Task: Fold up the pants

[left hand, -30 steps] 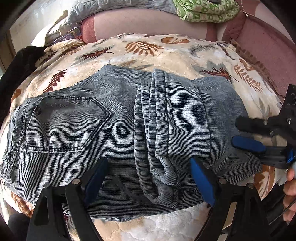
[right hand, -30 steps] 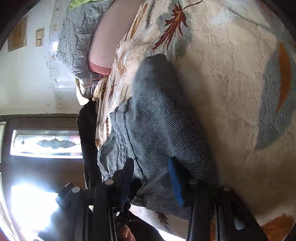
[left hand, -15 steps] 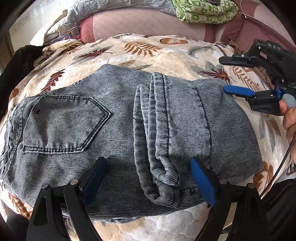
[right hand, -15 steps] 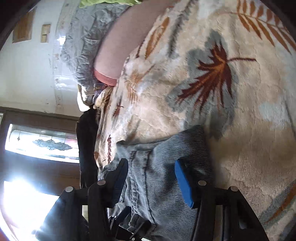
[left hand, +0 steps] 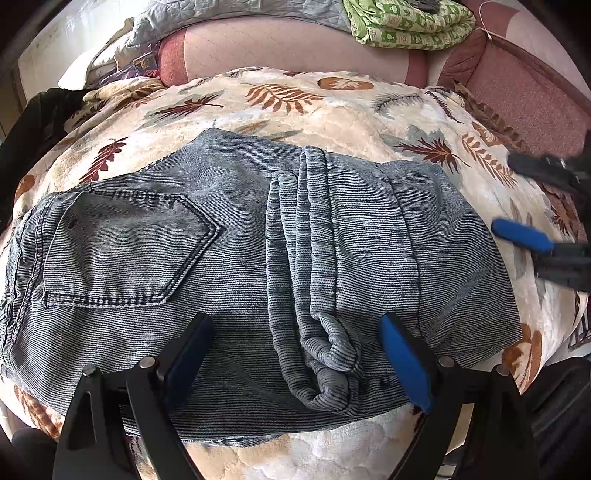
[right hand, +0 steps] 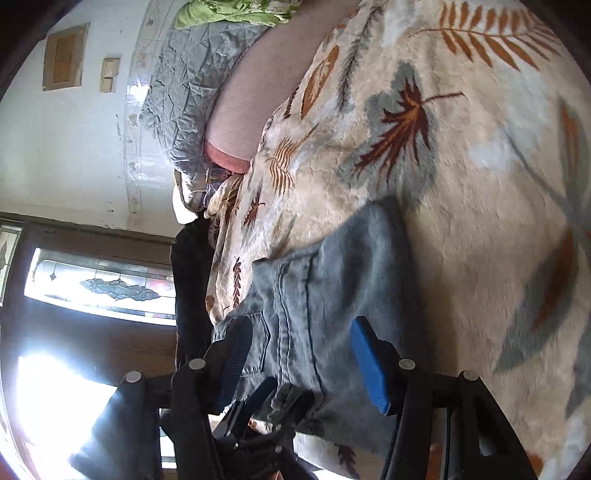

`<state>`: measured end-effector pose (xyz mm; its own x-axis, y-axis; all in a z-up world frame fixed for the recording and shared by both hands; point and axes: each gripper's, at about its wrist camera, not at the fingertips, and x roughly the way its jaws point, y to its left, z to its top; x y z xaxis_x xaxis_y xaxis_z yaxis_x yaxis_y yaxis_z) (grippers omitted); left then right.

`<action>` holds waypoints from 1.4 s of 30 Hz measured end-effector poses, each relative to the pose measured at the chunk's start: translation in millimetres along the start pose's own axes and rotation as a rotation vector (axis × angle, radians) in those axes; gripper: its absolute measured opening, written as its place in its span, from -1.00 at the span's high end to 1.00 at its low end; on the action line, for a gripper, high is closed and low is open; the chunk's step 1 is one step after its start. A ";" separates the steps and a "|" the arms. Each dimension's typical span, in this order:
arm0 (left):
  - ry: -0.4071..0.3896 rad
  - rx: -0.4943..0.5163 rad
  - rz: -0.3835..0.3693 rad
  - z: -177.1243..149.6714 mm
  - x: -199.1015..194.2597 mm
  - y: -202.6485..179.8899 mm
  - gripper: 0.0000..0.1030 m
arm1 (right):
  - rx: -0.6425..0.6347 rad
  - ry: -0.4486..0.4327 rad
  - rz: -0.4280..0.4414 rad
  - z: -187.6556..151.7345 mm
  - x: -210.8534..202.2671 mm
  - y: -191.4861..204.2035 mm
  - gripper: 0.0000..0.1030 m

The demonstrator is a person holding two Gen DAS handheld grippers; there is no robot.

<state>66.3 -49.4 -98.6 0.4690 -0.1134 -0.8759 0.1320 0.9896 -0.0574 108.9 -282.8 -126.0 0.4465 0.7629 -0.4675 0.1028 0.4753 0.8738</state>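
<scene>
Grey-blue jeans (left hand: 258,258) lie folded on a leaf-print blanket (left hand: 332,110), back pocket at the left and the leg hems stacked in the middle. My left gripper (left hand: 293,325) hovers open over the jeans' near edge, its blue pads straddling the hem roll without pressing it. At the right of the left wrist view my right gripper (left hand: 513,195) hangs just off the jeans' right fold. Its jaws are opening and grip nothing. In the right wrist view the jeans (right hand: 332,280) show beyond the right gripper (right hand: 300,328), clear of its pads.
A pink sofa back (left hand: 277,48) runs behind the blanket, with a grey quilt (left hand: 236,14) and a folded green cloth (left hand: 410,22) on top. A dark garment (left hand: 33,125) lies at the left end. A stained-glass window (right hand: 99,284) glows beyond.
My right gripper has lifted off the jeans' right edge, swung away from it and spread its jaws wider. The left gripper and the jeans have stayed put.
</scene>
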 end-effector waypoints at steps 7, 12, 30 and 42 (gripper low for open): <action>-0.082 -0.051 -0.006 4.1 -27.1 7.5 -0.77 | 0.038 0.008 -0.011 -25.4 -18.2 -22.7 -0.18; 0.014 -0.014 0.034 -3.7 -0.6 3.7 -0.78 | -0.037 0.038 -0.045 -46.7 -16.2 -17.8 -0.27; -0.038 -0.037 0.027 -4.1 -14.4 5.1 -0.77 | -0.051 0.020 0.096 -54.4 -29.5 -40.5 -0.28; -0.004 0.023 0.040 -8.3 -7.3 -4.4 -0.77 | -0.035 0.007 0.092 -54.7 -33.1 -46.4 -0.28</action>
<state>55.1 -52.2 -96.0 0.4780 -0.0739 -0.8752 0.1329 0.9911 -0.0111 40.7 -306.1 -158.4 0.4466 0.8070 -0.3864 0.0302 0.4180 0.9079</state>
